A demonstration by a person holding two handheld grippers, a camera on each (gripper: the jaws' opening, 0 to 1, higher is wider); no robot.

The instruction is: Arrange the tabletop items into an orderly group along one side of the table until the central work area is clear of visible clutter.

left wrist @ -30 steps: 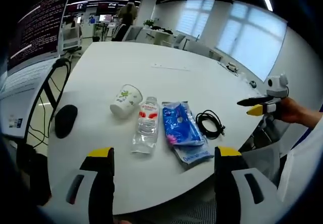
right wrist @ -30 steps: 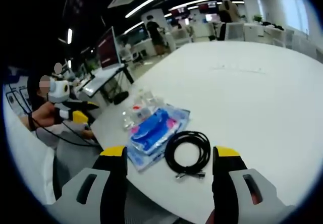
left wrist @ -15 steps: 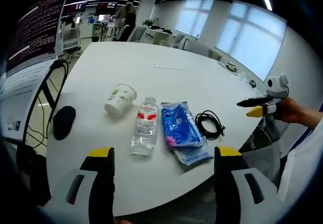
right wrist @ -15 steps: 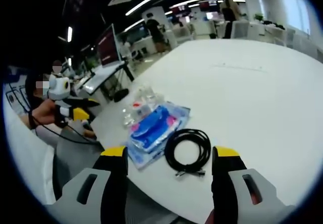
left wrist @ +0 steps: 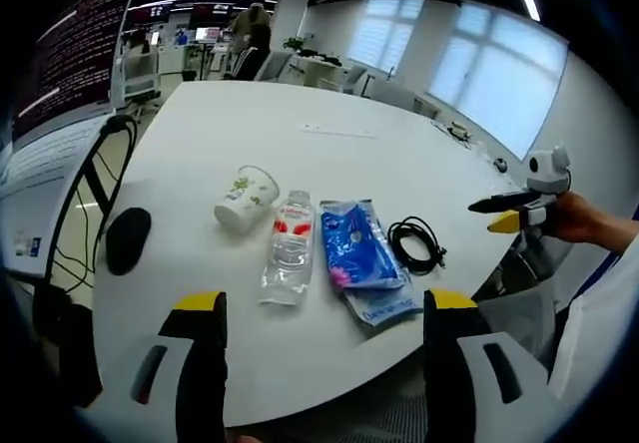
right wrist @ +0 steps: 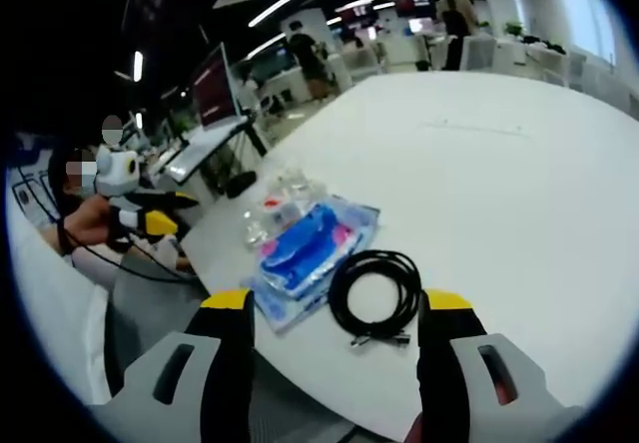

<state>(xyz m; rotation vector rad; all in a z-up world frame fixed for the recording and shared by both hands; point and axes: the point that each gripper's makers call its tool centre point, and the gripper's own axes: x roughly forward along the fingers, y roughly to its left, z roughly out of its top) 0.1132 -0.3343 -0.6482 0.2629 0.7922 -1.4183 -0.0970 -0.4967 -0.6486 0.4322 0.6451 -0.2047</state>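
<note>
Paper cup [left wrist: 246, 198], water bottle [left wrist: 289, 248], blue packet [left wrist: 357, 253] and coiled black cable [left wrist: 415, 242] lie in a row near the white table [left wrist: 329, 144] edge, seemingly grouped to free its middle; left gripper [left wrist: 316, 308] and right gripper [right wrist: 336, 308] fingers wide, empty.

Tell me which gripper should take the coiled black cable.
Right. The right gripper is open with the black cable just ahead of its jaws; the left gripper faces the bottle and blue packet instead.
</note>
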